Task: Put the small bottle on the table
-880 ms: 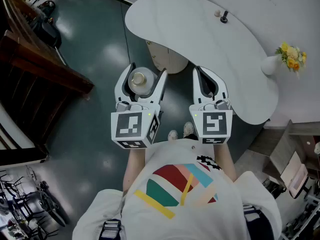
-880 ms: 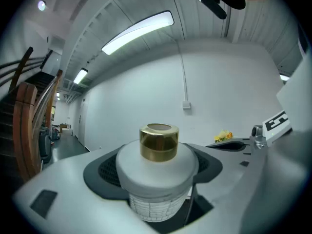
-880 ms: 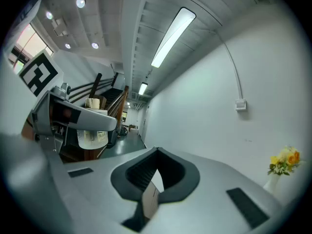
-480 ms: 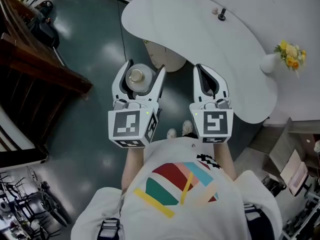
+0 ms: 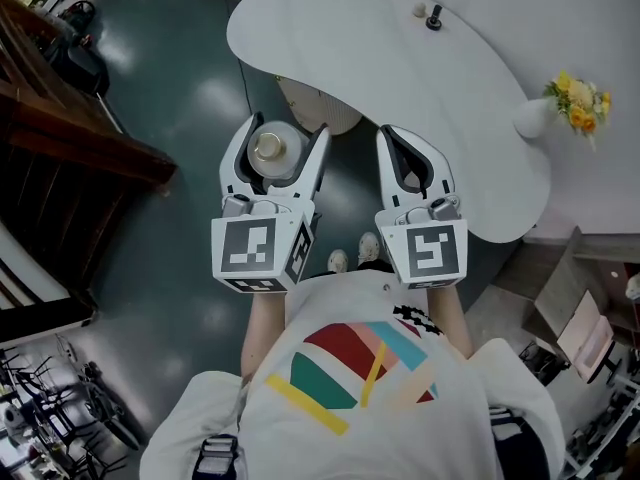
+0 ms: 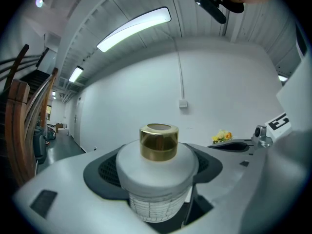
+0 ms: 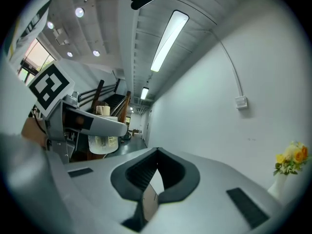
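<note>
Over dark floor (image 5: 190, 98), just short of the white counter (image 5: 400, 58). Left tongs (image 5: 280, 136) clamped round the small bottle (image 6: 158, 160), upright, in mid-air; right tongs (image 5: 398, 148) closed, empty. Likely risks: letting go before reaching the counter, dropping it; clipping the edge, tipping it.

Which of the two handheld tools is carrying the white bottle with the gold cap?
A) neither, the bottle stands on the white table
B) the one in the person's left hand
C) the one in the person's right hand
B: the bottle sits upright between the jaws of the left gripper, while the right gripper has its jaws together with nothing in them.
</note>
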A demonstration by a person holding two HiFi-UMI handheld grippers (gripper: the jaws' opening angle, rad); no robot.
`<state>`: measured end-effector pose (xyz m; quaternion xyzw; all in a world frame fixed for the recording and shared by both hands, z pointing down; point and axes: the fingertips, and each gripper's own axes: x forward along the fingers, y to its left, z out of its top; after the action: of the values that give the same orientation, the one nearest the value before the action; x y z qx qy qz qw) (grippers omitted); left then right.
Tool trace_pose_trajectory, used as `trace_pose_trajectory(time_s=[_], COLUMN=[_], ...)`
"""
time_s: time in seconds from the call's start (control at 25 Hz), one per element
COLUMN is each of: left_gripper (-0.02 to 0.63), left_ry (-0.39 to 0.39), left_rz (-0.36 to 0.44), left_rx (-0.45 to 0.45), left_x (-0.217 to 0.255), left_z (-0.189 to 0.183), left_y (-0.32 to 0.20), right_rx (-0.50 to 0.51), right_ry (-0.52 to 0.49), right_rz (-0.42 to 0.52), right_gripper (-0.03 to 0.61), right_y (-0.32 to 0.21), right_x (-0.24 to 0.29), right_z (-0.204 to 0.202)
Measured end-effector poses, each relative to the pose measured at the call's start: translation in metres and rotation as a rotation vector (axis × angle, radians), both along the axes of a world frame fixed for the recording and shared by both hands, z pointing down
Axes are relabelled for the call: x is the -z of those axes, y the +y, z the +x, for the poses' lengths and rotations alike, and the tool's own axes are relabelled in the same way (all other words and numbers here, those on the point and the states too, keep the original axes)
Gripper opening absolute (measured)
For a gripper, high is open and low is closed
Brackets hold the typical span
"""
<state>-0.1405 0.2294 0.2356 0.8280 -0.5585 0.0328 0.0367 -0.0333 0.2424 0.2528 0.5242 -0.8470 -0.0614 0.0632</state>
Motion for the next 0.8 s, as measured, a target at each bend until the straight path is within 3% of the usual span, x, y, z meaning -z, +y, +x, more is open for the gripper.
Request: trace_pose_trajectory(time_s=[0.8], left_gripper=[0.341], left_ry=[0.033], left_rz=[0.019], left_rx=[0.099], left_x=[-0.006], left_z=[0.037], left_y=[-0.018], right_rx=[0.040], right_ry=[0.019], right_rz=[-0.004], right_gripper=[0.011], right_y=[-0.023], right_x=[-0.021], right_z=[0.065])
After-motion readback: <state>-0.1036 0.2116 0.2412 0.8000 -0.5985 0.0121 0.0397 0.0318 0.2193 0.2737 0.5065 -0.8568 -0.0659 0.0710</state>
